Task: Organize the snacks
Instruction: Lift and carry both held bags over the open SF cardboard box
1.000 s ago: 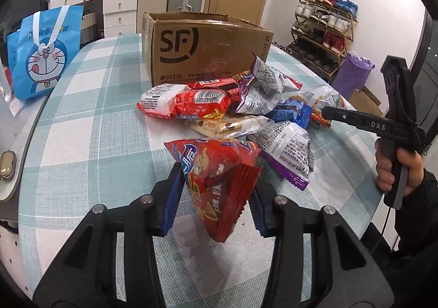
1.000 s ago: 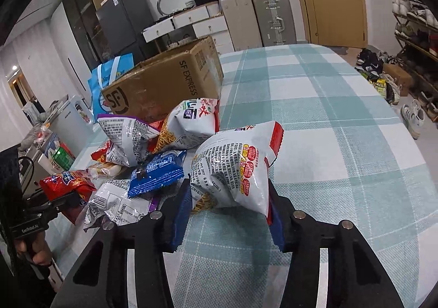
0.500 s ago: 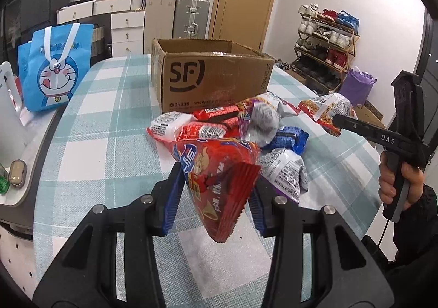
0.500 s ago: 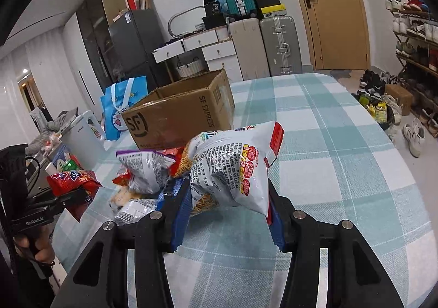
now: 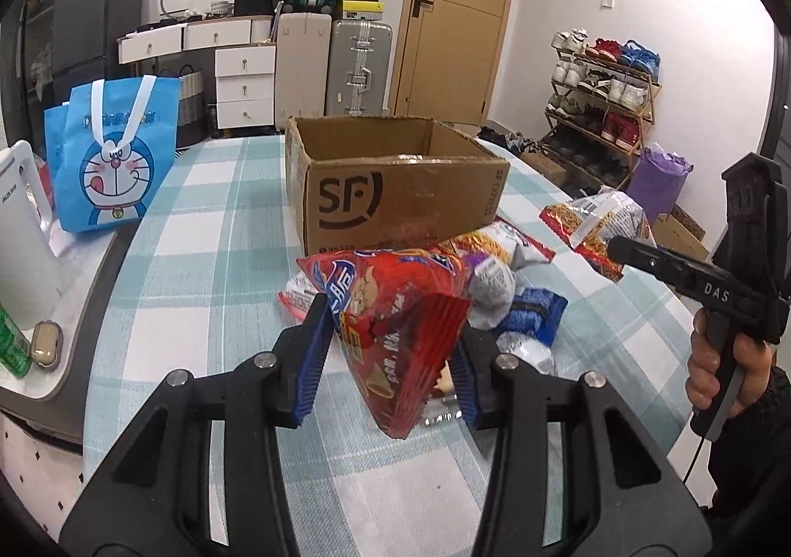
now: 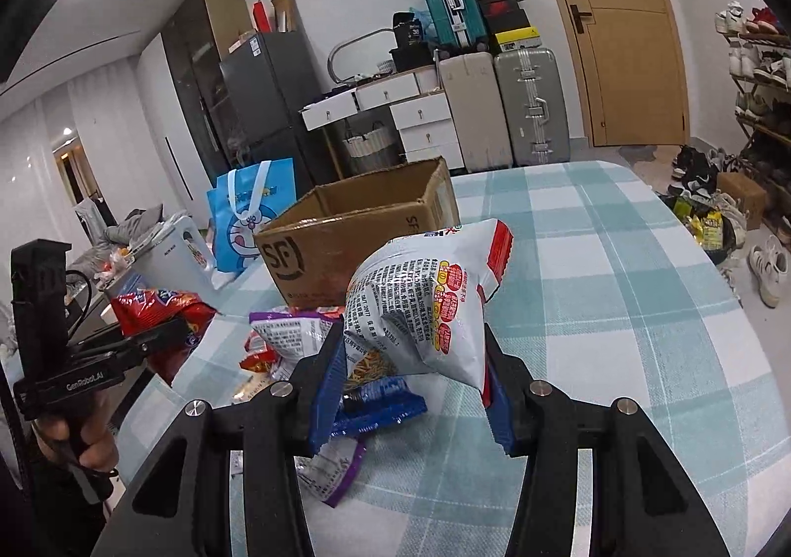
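Note:
My left gripper (image 5: 390, 359) is shut on a red snack bag (image 5: 395, 309) and holds it above the table, short of the open SF cardboard box (image 5: 395, 191). My right gripper (image 6: 413, 389) is shut on a white and red snack bag (image 6: 425, 304), raised above the pile; the bag also shows in the left wrist view (image 5: 600, 225). The box (image 6: 356, 235) stands behind it. Several snack packets (image 5: 514, 309) lie on the checked tablecloth in front of the box. The red bag shows at left in the right wrist view (image 6: 158, 309).
A blue Doraemon bag (image 5: 113, 161) stands at the table's left edge, beside a white appliance (image 5: 20, 235). Suitcases, drawers and a door are behind the table. A shoe rack (image 5: 603, 102) is at the right. The checked table (image 6: 618, 285) extends right of the box.
Both grippers have risen with their bags. The box's open top now shows, and the snack pile sits lower in both views.

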### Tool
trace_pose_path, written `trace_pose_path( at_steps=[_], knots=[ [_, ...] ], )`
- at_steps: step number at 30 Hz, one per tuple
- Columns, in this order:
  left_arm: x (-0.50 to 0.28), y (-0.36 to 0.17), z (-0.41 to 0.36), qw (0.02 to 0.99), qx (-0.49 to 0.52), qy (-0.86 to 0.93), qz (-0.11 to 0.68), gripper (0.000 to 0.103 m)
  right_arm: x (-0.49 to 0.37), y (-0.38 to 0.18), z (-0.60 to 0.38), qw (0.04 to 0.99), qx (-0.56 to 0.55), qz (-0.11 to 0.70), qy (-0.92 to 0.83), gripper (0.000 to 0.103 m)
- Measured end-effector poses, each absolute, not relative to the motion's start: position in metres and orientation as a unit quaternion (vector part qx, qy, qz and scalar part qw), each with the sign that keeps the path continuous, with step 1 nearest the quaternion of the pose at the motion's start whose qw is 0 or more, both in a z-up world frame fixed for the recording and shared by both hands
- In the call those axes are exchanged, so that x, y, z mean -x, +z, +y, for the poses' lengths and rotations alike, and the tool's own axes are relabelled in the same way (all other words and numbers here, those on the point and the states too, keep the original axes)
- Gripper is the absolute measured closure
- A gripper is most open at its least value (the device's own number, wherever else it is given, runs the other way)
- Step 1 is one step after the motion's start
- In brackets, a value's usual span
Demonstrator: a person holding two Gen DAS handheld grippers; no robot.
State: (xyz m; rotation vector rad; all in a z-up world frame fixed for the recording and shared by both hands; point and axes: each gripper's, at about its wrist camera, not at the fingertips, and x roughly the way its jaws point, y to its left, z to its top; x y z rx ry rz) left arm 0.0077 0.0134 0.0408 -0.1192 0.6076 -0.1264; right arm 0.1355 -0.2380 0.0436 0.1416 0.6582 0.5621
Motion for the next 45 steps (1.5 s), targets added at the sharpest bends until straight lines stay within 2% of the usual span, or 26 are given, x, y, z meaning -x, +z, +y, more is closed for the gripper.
trace_pose_path(
  at_steps=[18, 45],
  knots=[
    [-0.078, 0.083, 0.006, 0.958, 0.057, -0.041, 0.277, 0.062, -0.176, 0.076, -0.207, 0.908, -0.062, 0.296, 0.290, 0.053],
    [-0.179, 0.078, 0.019, 0.952, 0.064, -0.016, 0.298, 0.062, -0.245, 0.073, -0.158, 0.894, -0.044, 0.322, 0.307, 0.053]
  ],
)
